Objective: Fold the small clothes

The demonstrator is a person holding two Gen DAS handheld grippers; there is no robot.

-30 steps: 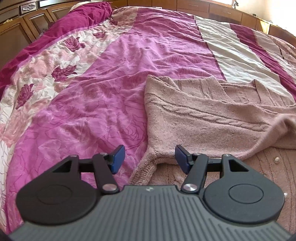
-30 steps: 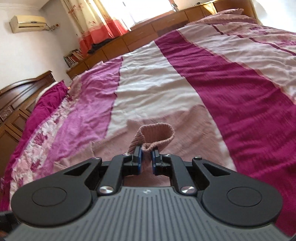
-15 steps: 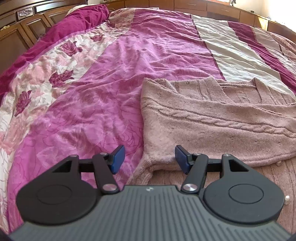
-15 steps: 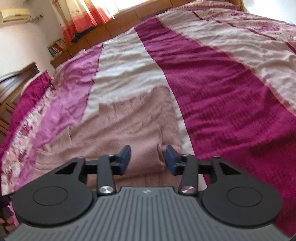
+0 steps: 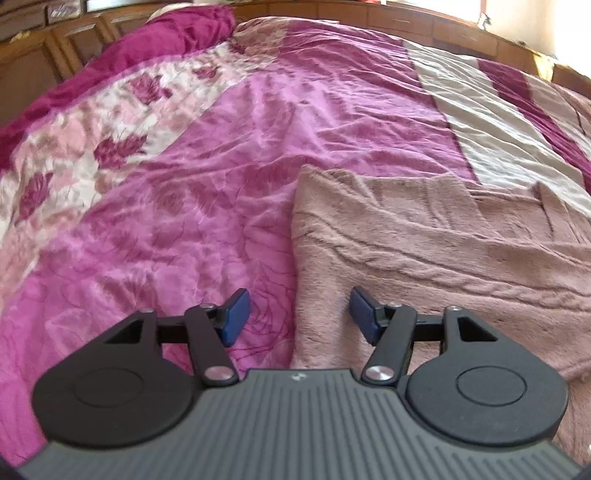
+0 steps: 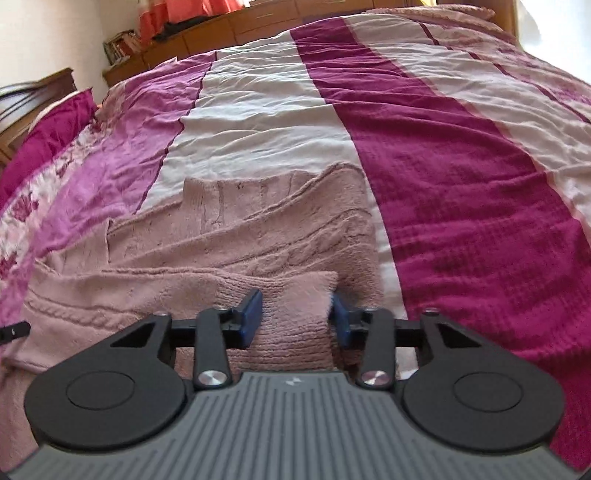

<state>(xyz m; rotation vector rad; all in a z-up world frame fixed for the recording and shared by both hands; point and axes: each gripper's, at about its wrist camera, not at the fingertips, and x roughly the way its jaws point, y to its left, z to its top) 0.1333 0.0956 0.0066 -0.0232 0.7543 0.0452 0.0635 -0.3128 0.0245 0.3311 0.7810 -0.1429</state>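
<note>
A dusty-pink cable-knit sweater [image 5: 424, 251] lies flat on the bed, partly folded, and shows from the other side in the right wrist view [image 6: 240, 229]. My left gripper [image 5: 299, 314] is open and straddles the sweater's left edge: one pad hangs over the bedspread, the other over the knit, neither pinching. My right gripper [image 6: 295, 321] has its jaws closing around a ribbed sleeve cuff [image 6: 295, 295] folded onto the body. The cuff fills the gap between the blue pads but is not squeezed.
The bedspread [image 5: 184, 184] is magenta, pink floral and cream in stripes, wrinkled, and stretches far around the sweater [image 6: 461, 184]. A magenta pillow [image 5: 166, 40] lies at the head. Wooden cabinets [image 6: 221, 26] line the far side.
My right gripper let go of the raised sleeve loop, opened and sank; the cuff now lies flat between its pads. My left gripper moved forward along the sweater's left edge, still open.
</note>
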